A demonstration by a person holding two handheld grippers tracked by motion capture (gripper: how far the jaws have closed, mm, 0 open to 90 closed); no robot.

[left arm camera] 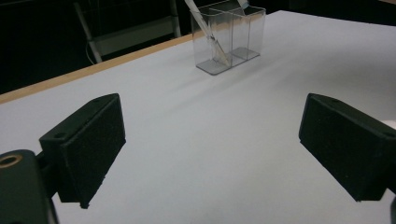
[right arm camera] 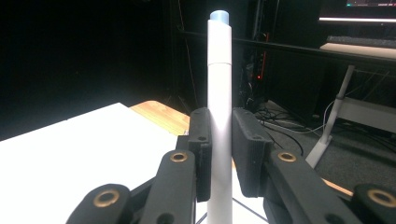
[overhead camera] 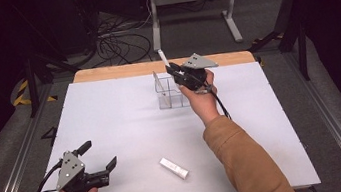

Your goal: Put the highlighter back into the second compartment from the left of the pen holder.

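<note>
A clear two-compartment holder stands at the table's far middle, with one white pen leaning in a compartment. My right gripper hovers over the holder, shut on a second white pen with a pale blue tip, held upright between the pads. My left gripper rests near the front left edge, jaws wide open with nothing between them. A short white capped tube lies on the table in front.
The white table top has a wooden strip along its far edge. Beyond it are a white desk frame, loose cables on the floor and dark stands at both sides.
</note>
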